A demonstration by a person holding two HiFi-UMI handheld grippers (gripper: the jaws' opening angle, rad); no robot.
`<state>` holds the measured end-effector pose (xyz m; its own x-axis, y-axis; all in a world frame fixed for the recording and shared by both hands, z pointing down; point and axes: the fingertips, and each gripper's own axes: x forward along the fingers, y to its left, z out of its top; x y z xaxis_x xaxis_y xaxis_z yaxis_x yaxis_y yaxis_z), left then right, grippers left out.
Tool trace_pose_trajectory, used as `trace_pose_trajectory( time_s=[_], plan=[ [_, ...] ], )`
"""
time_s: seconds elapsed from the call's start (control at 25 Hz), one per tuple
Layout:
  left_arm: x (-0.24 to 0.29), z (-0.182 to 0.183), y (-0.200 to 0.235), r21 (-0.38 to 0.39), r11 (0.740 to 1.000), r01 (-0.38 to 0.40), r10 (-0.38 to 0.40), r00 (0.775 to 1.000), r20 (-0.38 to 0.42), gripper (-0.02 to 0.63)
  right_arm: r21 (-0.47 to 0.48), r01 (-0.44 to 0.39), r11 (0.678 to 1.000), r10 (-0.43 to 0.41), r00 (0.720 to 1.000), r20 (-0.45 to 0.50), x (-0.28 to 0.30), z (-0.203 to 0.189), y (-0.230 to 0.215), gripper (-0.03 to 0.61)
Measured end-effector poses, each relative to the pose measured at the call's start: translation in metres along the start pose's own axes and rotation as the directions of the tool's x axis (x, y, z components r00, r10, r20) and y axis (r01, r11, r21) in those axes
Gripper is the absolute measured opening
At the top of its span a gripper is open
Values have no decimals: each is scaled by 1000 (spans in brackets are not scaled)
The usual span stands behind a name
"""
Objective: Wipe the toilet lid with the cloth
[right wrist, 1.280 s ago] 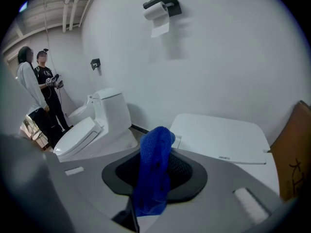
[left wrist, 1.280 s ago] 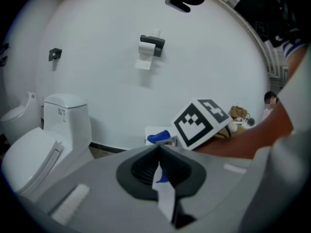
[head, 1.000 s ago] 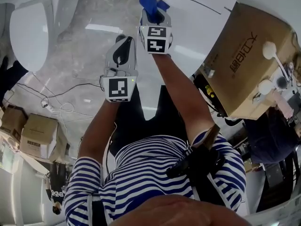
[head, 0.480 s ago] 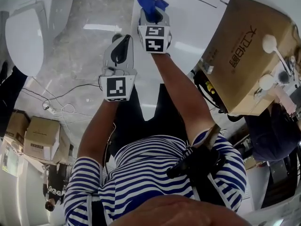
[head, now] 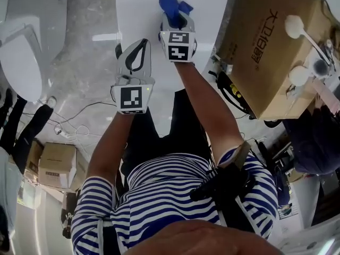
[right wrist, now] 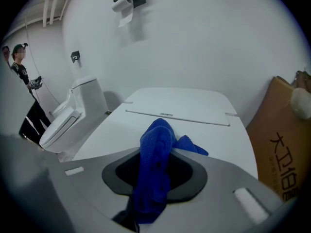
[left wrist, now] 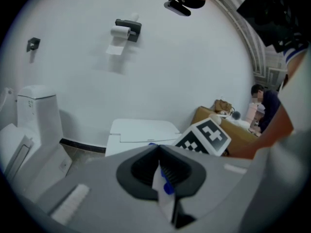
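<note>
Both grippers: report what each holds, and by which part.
Right gripper: blue terry cloth, jaws shut on its bunched middle, one end poking out. Left gripper: shut, nothing held.

blue cloth (right wrist: 156, 147), bunched and folded, pinched between the jaws of the right gripper (head: 176, 19), its loose end poking out far over the toilet lid (right wrist: 214, 135). the lid is white, smooth, closed and lying flat, stretching away beneath the cloth.

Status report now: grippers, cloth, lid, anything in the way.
Right gripper shut on blue cloth; left gripper shut, empty. Cloth over toilet lid, contact unclear. Cardboard box close at right, not on the lid.
</note>
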<state>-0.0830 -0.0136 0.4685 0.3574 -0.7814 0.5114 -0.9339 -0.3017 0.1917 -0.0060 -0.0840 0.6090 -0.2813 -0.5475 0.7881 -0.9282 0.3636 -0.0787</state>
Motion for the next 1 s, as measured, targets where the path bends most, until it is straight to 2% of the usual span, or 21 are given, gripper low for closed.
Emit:
trace_pose_trajectory(
  time_s=[0.32,0.64,0.76,1.0],
  plan=[
    [39,5,-68,22,998,56,-55,998,-8,2,57,63,996,-63,998,-1,-22,-23,-90,121],
    [64,3,-117,36,994,106,-106,994,-21,2,124,117,985,-116,993,-16,-42,-44,-152,121],
    [72,1,-132,47,991,126,-125,992,-27,2,126,123,984,-123,992,-3,-46,-49,-166,120],
    [75,-3,-143,56,989,136,-134,990,-39,2,117,108,987,-110,994,10,-47,-52,-168,121]
  ],
)
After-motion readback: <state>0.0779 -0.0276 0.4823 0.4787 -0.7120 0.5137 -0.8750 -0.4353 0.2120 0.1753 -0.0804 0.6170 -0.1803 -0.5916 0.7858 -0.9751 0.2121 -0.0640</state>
